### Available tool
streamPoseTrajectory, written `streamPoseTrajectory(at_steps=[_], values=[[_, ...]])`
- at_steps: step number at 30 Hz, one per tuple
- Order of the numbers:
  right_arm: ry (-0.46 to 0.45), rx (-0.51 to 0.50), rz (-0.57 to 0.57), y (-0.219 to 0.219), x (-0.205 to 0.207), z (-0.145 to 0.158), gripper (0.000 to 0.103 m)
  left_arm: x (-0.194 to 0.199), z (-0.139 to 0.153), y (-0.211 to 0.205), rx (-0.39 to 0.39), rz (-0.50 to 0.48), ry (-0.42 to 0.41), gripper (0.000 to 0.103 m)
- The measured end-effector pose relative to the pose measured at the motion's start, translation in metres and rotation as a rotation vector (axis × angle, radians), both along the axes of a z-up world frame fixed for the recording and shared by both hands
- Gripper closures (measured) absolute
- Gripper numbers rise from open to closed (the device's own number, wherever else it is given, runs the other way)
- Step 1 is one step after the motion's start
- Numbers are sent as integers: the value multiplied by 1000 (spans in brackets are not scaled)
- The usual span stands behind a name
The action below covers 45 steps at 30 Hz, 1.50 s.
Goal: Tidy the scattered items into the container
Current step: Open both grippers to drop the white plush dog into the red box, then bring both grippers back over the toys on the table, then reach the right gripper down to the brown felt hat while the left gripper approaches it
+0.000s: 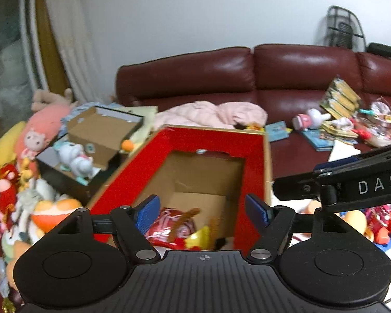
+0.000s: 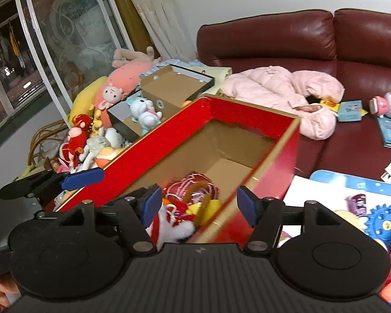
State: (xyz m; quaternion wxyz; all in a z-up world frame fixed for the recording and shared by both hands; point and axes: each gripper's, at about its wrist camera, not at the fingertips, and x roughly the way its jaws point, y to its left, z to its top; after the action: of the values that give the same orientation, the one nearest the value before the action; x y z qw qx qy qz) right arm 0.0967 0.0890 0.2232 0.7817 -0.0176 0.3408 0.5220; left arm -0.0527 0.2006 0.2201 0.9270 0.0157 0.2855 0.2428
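You are hovering both grippers, left gripper (image 1: 202, 212) and right gripper (image 2: 198, 206), jaws spread, empty, over red-lined cardboard box (image 2: 247, 112); red-and-yellow plush toy (image 2: 193, 203) lying inside. Next: fetching another scattered toy.

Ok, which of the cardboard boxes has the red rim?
The big box right under both grippers, with toys inside. The smaller box behind it is plain brown.

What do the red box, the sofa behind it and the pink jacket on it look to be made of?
Red box: corrugated cardboard, going by its raw brown inside, with a matte red outer print.
Sofa: glossy dark red leather or imitation, shown by sharp highlights and padded seams.
Pink jacket: soft quilted fabric, puffy, matte.
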Motion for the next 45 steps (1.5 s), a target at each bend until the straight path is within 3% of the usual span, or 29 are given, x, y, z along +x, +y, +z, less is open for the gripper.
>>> streamPoseTrajectory(at_steps=[4,14,23,34,45], values=[[7,4,-18,-12,7,0,23,9,-5,-13,-3,-35,7,16],[29,-20,-111,-53,31,-10,22,28,-11,-54,-3,-153,16,16],[52,-98,-236,-110,45,-51,21,43,-44,-100,-13,-270,103,16],[242,-216,-462,-196,65,-144,21,63,-144,-156,-122,-452,313,16],[485,-207,-569,-244,74,-209,22,72,-199,-210,-166,-667,358,16]])
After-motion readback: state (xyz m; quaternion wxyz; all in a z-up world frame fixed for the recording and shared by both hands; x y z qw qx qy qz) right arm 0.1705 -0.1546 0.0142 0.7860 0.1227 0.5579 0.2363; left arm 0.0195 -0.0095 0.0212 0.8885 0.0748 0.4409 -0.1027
